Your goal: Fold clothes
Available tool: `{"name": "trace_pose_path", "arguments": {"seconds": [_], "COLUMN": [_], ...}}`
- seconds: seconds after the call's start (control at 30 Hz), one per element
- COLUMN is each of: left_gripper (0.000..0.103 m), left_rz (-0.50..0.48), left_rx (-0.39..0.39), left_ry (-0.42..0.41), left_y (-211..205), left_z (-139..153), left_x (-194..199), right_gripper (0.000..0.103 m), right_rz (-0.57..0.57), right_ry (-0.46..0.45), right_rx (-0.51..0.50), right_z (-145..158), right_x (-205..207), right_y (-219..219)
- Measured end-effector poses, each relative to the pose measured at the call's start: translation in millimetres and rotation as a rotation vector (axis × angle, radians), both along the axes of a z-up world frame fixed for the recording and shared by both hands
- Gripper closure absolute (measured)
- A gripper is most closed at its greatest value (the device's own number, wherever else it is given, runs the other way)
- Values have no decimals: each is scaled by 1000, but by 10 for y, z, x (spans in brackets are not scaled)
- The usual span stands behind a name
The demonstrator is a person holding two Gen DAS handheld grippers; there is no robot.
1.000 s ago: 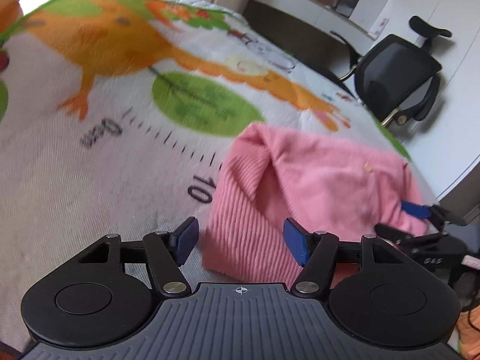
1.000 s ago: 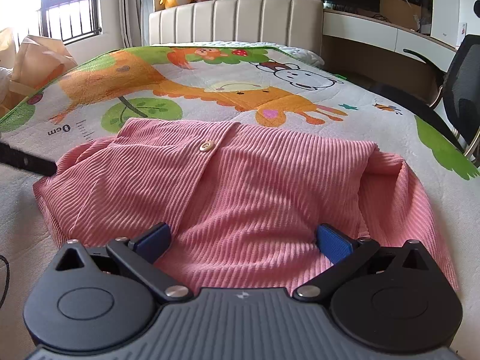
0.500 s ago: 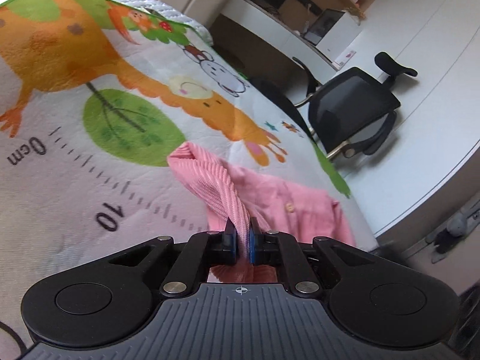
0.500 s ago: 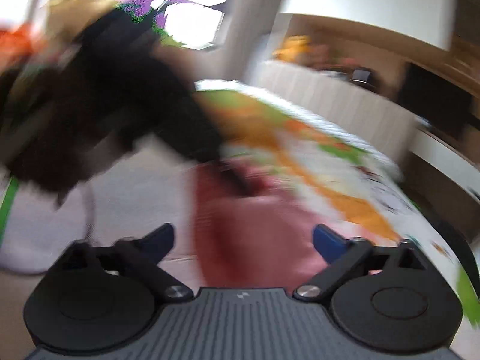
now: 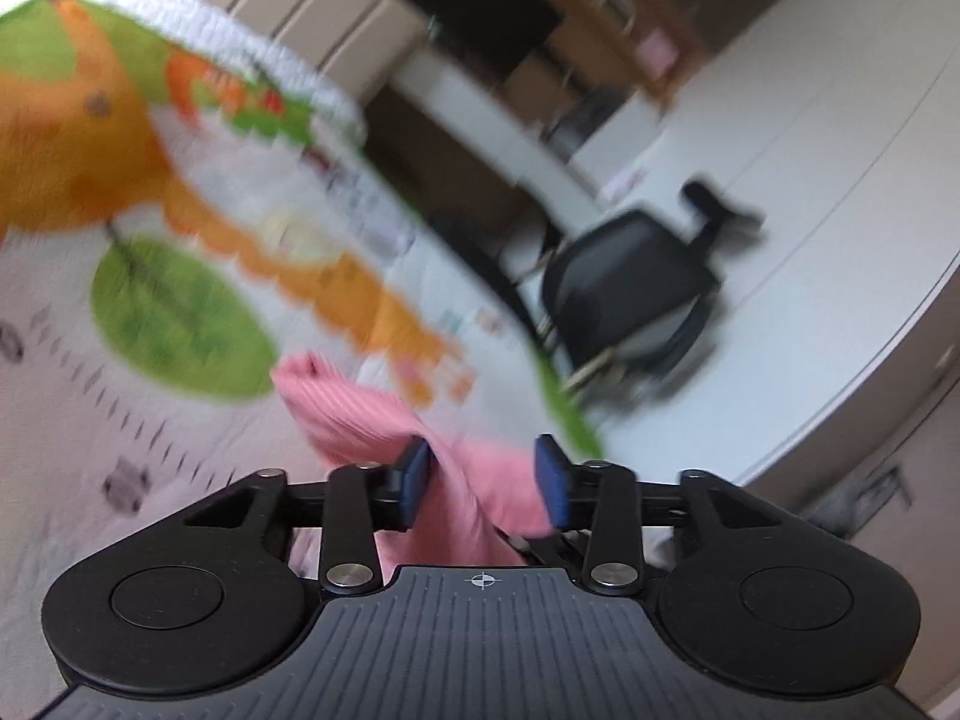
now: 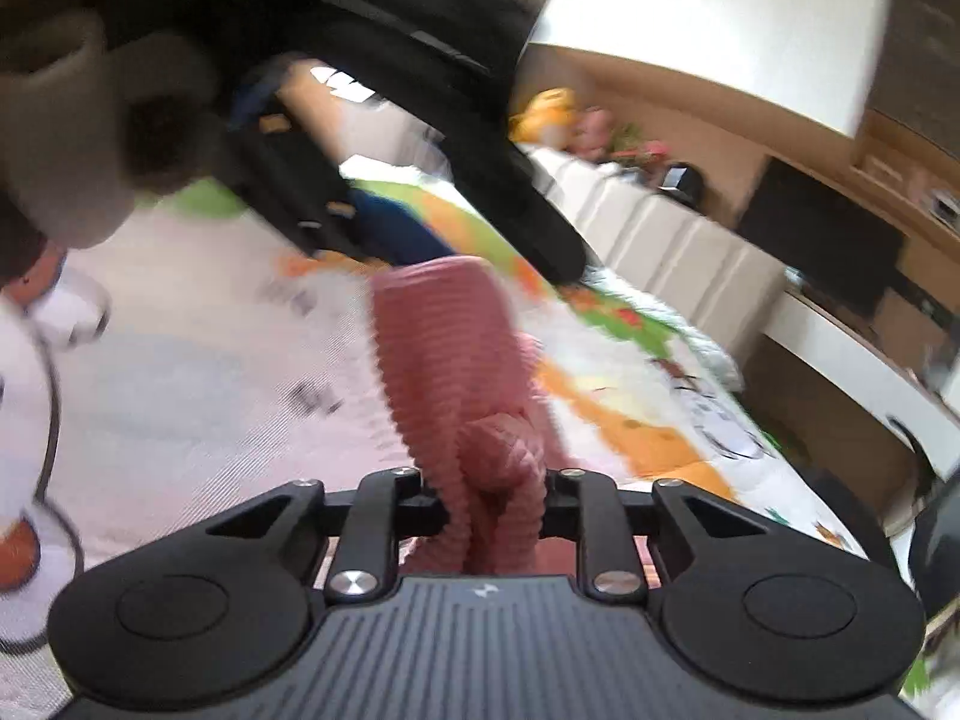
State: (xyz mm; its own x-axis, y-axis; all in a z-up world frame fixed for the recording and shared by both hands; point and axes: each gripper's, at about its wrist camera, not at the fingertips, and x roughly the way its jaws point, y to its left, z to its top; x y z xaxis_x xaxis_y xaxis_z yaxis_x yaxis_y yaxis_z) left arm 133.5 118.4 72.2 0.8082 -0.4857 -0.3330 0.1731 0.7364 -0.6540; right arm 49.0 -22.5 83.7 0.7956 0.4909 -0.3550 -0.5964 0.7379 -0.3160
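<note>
A pink ribbed garment [image 5: 360,414] lies bunched on the cartoon-print bed cover [image 5: 180,312]. A raised fold of it runs up between the blue pads of my left gripper [image 5: 483,480]. Those jaws are opening, with a gap beside the cloth on the right. In the right wrist view the garment [image 6: 444,336] is lifted into a ridge, and my right gripper [image 6: 492,498] is closing on a thick bunch of it that hides the pads. The left gripper's black body [image 6: 420,60] and a person's hand [image 6: 72,120] loom blurred above the ridge.
A black office chair [image 5: 630,294] stands on the floor past the bed's right edge. The padded headboard [image 6: 660,240] with plush toys [image 6: 546,114] on top closes the far end. A desk and dark cabinets line the wall beyond.
The left gripper pinched a fold, lifted it, and its jaws have since parted. The right gripper swung round toward the left one, and its wide jaws closed on a bunch of cloth.
</note>
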Motion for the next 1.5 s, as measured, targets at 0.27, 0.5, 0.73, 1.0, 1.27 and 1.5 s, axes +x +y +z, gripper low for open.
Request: {"name": "trace_pose_path", "arguments": {"seconds": [0.27,0.5,0.73,1.0,1.27,1.5], "left_gripper": [26,11,15,41,42,42], "left_rz": [-1,-172,-247,-188,-240,-260], "left_rx": [56,126,108,149,287,324], "left_ry": [16,147,281,228,164,150], "left_y": [-332,-908,-1230,-1010,-1201,-1293], "left_z": [49,-382,-899,-758,-693,-694], "left_x": [188,439,633,597,493,467], "right_gripper": [83,54,63,80,43,39], "right_rz": [-404,-545,-483,-298,-223,-226], "right_ry": [216,401,418,438,391,540], "right_rx": [247,312,235,212,486,557], "right_z": [122,-276,-413,-205,430,129], "right_x": [615,828,672,483,627,1347], "right_y": [-1501,-2199,-1902,-1536,-2055,-1704]}}
